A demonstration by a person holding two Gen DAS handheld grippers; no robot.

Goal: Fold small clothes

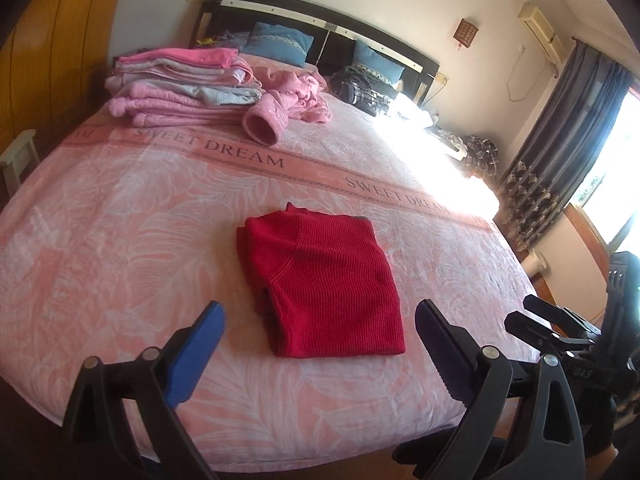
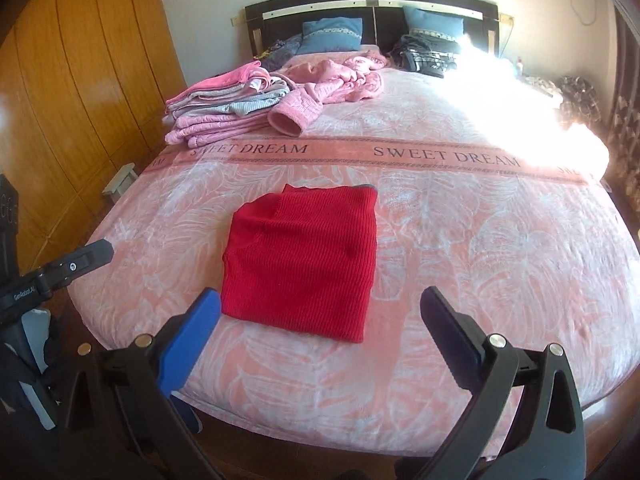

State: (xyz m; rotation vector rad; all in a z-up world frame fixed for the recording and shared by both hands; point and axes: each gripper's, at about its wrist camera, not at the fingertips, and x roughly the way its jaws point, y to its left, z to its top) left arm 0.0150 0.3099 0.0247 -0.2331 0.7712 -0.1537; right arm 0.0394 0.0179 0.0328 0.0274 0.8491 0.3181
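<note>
Lying flat near the foot end of the bed (image 1: 100, 208), the red knit sweater (image 1: 324, 284) is folded into a compact rectangle on the pink leaf-patterned blanket. Left gripper (image 1: 320, 320): jaws spread wide, grasping nothing, held clear of the bed edge with the sweater seen between its fingers. Right gripper (image 2: 320, 308): likewise released and empty, its fingers apart and short of the garment. Neither tool touches the fabric. Toward the headboard (image 2: 372, 2), a stack of folded pink and grey clothes (image 2: 224, 108) sits on the left side of the blanket. Just beside it lies a loose pink garment (image 2: 332, 76), unfolded, one sleeve opening facing the cameras. Two blue pillows (image 2: 332, 34) stand against the headboard, with dark clothing (image 2: 424, 54) nearby.
</note>
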